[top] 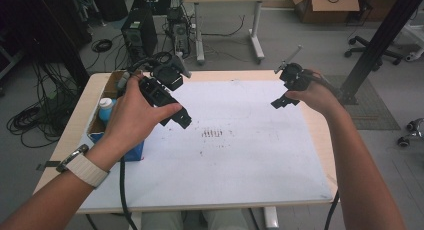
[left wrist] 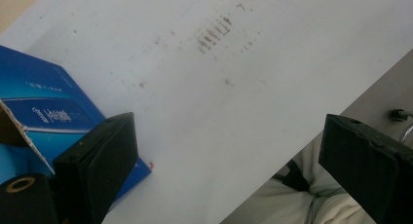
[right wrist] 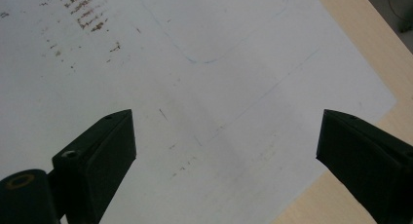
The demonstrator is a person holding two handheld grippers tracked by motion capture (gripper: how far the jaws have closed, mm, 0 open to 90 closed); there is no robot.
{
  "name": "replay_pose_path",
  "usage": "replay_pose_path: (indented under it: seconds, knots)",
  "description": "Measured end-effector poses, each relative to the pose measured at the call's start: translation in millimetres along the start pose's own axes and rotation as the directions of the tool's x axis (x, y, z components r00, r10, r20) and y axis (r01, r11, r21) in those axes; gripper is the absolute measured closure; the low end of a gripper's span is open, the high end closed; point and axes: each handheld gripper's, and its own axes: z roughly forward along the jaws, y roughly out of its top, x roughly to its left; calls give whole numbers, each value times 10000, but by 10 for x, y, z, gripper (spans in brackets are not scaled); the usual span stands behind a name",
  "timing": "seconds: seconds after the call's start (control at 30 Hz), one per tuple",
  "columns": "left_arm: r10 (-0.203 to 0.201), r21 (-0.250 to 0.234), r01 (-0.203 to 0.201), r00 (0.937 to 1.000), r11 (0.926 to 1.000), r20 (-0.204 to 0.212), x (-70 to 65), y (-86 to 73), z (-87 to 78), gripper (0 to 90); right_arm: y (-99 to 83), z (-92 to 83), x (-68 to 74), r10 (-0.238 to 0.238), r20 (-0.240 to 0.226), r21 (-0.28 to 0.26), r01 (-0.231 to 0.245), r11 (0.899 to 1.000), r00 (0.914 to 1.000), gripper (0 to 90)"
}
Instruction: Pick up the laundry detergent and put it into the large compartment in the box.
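My left gripper (top: 172, 117) hangs above the white sheet (top: 235, 155) with its jaws spread wide, holding nothing. Just left of it, at the table's left edge, stands the blue carton (left wrist: 46, 112), with a white-capped bottle (top: 105, 106) inside, half hidden by my hand. My right gripper (top: 284, 101) hovers empty at the far right, jaws equally wide. The carton's print is too blurred to read.

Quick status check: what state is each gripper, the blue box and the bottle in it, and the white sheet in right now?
left gripper: open, holding nothing, raised above the sheet beside the box.
right gripper: open, holding nothing, raised above the sheet's right part.
blue box: open-topped, resting at the table's left edge.
white-capped bottle: upright inside the box, cap on.
white sheet: lying flat, stained with brown marks near its middle.
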Motion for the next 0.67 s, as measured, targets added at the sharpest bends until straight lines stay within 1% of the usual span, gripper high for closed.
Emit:
replay_pose_path:
  seconds: [0.27,0.67]
  knots:
    - [56,55,-56,10000,10000,61,-15,9,19,78,24,14,20,-47,-27,2,47,10000,10000,71]
    - [77,25,-77,9999,10000,110,-4,16,45,79,24,13,26,-91,-13,-21,91,10000,10000,68]
